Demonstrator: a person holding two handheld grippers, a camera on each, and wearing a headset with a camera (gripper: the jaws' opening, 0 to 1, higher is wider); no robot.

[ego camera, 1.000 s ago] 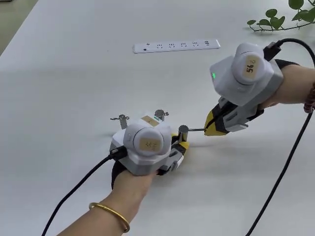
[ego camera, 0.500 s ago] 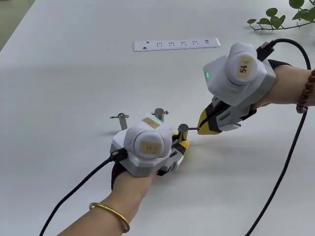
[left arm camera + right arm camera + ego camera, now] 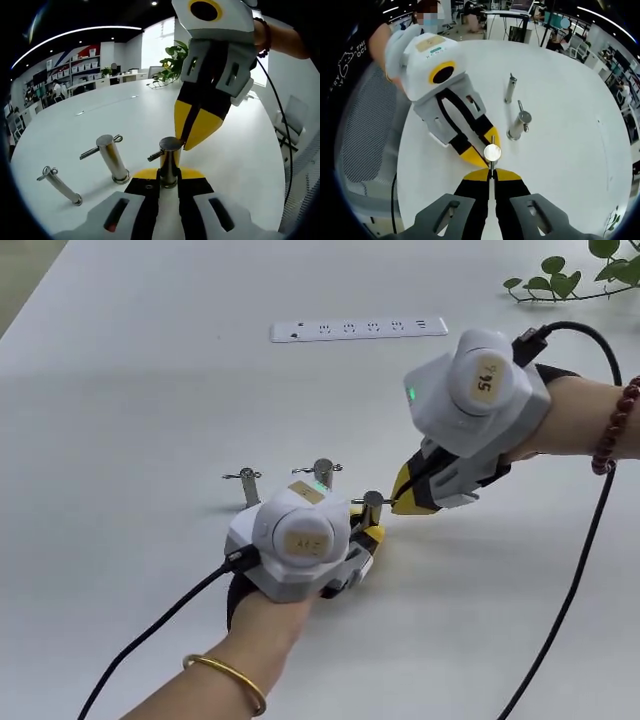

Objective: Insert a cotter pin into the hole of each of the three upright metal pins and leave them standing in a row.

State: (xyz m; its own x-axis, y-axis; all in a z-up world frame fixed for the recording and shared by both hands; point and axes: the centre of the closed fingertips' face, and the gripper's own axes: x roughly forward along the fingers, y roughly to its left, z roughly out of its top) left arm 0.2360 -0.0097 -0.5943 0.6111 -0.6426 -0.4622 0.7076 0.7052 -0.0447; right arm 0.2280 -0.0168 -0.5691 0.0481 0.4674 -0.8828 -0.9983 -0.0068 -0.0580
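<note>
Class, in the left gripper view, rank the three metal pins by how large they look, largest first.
1. Middle pin and gripped pin: look alike; the gripped one is partly hidden.
2. Left pin: smallest, but farther from the camera.

Three short, silvery metal pins stood upright on the white counter (image 3: 150,390), in a loose row running from far left to near right. The left pin (image 3: 248,486), the slimmest, carried the left cotter pin (image 3: 238,477) crosswise through its top. The middle pin (image 3: 323,474), thicker, held the middle cotter pin (image 3: 332,469) the same way. The right pin (image 3: 372,508), the nearest, had the third cotter pin (image 3: 155,156) through its hole, its tip poking out on the left.
</note>
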